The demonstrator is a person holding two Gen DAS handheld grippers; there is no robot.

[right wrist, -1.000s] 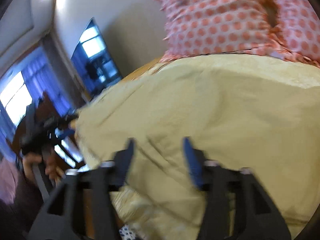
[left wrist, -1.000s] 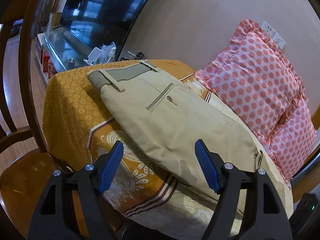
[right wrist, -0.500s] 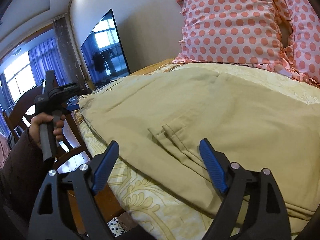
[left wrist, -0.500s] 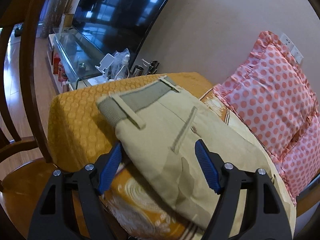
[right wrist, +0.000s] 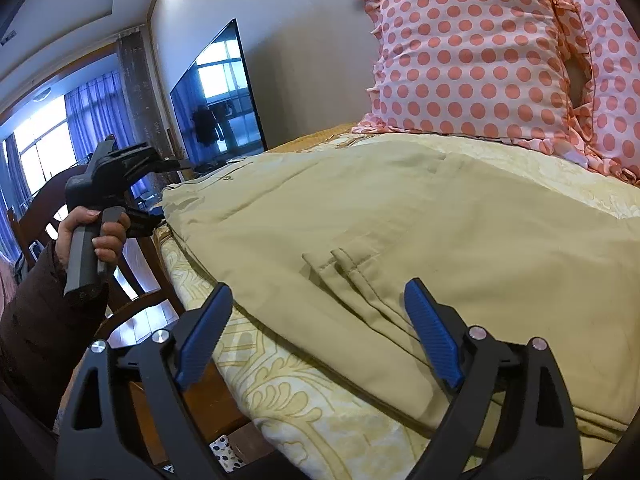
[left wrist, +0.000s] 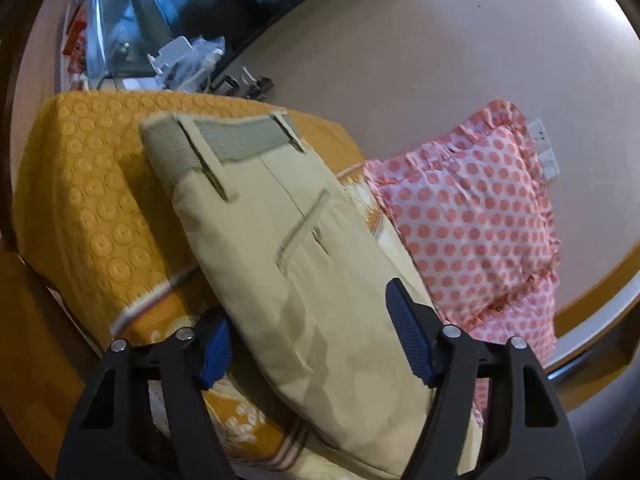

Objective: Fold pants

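Beige pants (left wrist: 288, 264) lie folded lengthwise on the patterned cloth (left wrist: 92, 208), with the grey-lined waistband (left wrist: 224, 140) at the far end in the left wrist view. My left gripper (left wrist: 308, 344) is open, its jaws straddling the near edge of the pants. In the right wrist view the pants (right wrist: 400, 216) spread across the surface, hems toward me. My right gripper (right wrist: 316, 332) is open and empty, jaws on either side of the hem edge (right wrist: 344, 276). The left gripper (right wrist: 120, 176) also shows there, held in a hand at the waist end.
Pink polka-dot pillows (left wrist: 472, 216) lean against the wall behind the pants; they also show in the right wrist view (right wrist: 480, 52). A dark TV (right wrist: 218, 96) and glass stand (left wrist: 120, 28) with clutter stand beyond. A wooden chair (right wrist: 36, 216) stands at the left edge.
The left gripper has swung and moved in closer, so the pants now lie between its jaws. The right gripper steadied and lowered near the hem. Both stayed open.
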